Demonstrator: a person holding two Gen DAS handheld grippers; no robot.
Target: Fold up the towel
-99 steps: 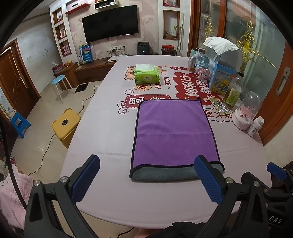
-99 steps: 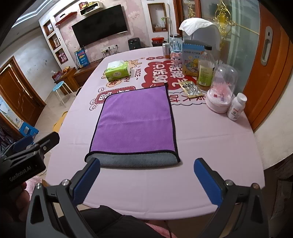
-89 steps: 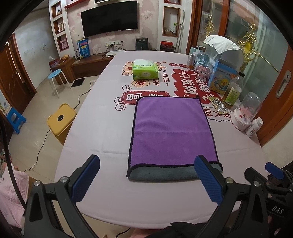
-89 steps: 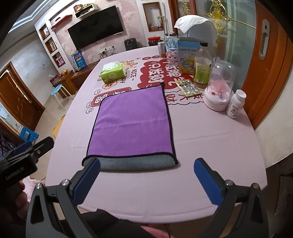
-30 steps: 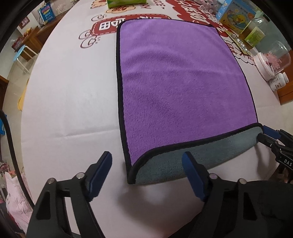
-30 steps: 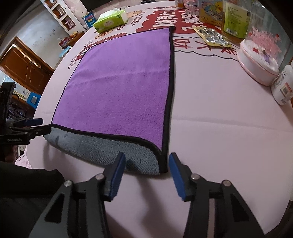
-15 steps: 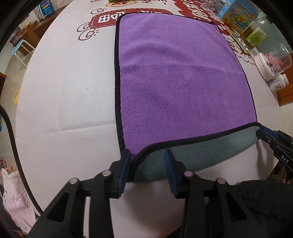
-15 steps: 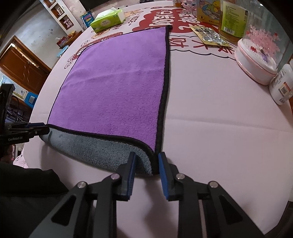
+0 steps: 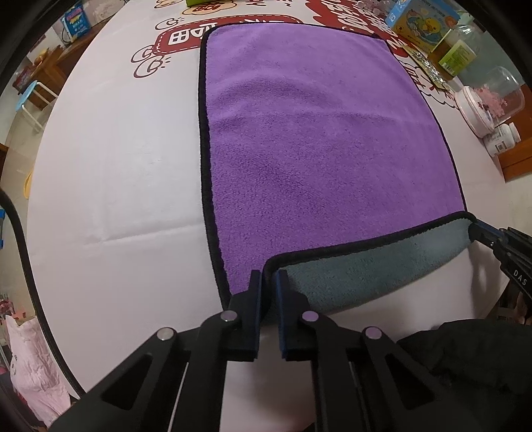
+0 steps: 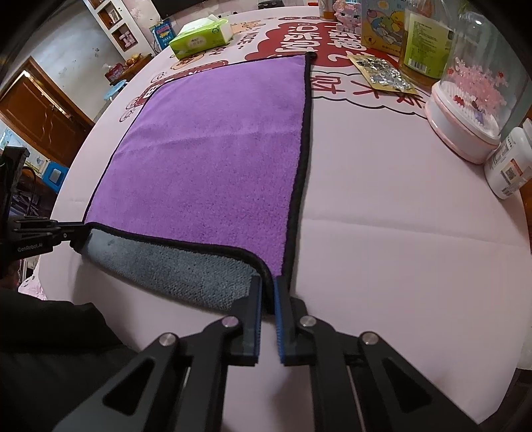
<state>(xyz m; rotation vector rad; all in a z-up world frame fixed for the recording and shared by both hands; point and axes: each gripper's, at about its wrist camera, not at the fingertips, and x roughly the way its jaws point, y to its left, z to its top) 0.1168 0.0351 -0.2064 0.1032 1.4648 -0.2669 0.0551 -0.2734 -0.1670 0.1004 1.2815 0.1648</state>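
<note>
A purple towel (image 9: 319, 133) with black trim and a grey underside lies flat on the pink table (image 9: 109, 149); it also shows in the right wrist view (image 10: 216, 149). Its near edge is curled up, grey side showing. My left gripper (image 9: 268, 277) is shut on the near left corner. My right gripper (image 10: 268, 282) is shut on the near right corner. Each gripper shows at the edge of the other's view, the right one (image 9: 482, 232) and the left one (image 10: 71, 232).
Along the table's right side stand a pink domed jar (image 10: 465, 109), a white pill bottle (image 10: 508, 166), a foil packet (image 10: 382, 74), a yellow-labelled bottle (image 10: 425, 46) and a picture box (image 9: 422, 23). A green tissue pack (image 10: 199, 36) lies beyond the towel.
Both grippers came down to the towel's near corners and closed their fingers on them. The near edge now curls up slightly.
</note>
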